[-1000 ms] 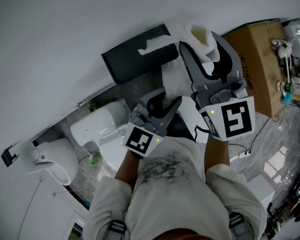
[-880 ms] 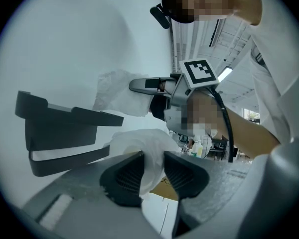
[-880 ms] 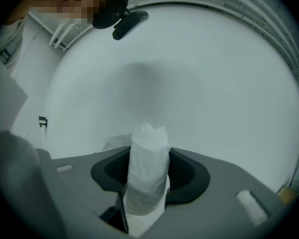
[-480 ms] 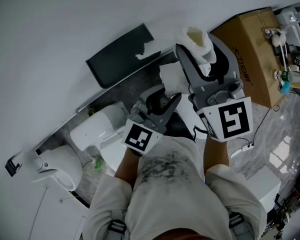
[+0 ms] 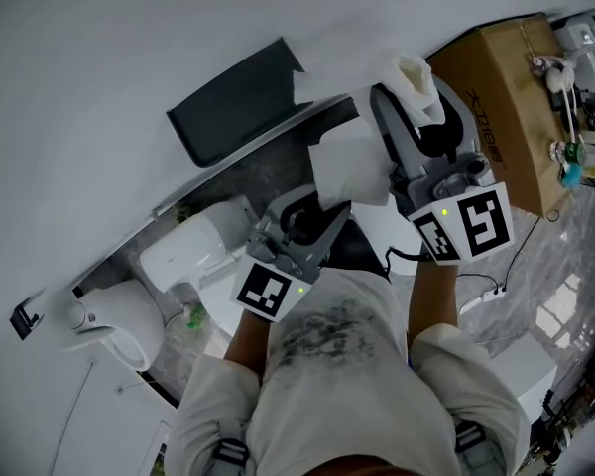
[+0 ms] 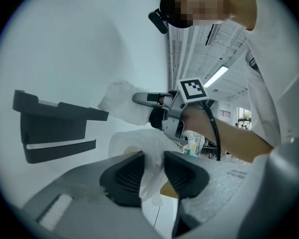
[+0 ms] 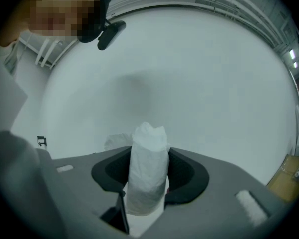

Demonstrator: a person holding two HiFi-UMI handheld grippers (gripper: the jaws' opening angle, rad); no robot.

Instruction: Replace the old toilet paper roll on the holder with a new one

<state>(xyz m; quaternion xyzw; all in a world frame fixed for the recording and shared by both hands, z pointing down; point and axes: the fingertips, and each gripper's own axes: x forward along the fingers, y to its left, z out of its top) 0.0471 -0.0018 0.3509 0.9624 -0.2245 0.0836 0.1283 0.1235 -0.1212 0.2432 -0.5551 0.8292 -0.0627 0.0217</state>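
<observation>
The right tool [image 7: 149, 159] grips the squashed old roll [image 7: 148, 143], its jaws having just closed a little on it. The roll's long axis stands upright across the pads, its top poking above them. It sits right of the black holder [image 5: 236, 105] on the far wall, apart from it. The left tool [image 6: 153, 159] is clamped on the paper of the new roll [image 5: 349, 167], nearer.

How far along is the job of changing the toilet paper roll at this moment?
Done: the black holder looks bare. In hand: the right gripper, its jaws just closing a little further, clamps a squashed roll; the left gripper pinches white paper. Left: a roll must still go on the holder.
</observation>
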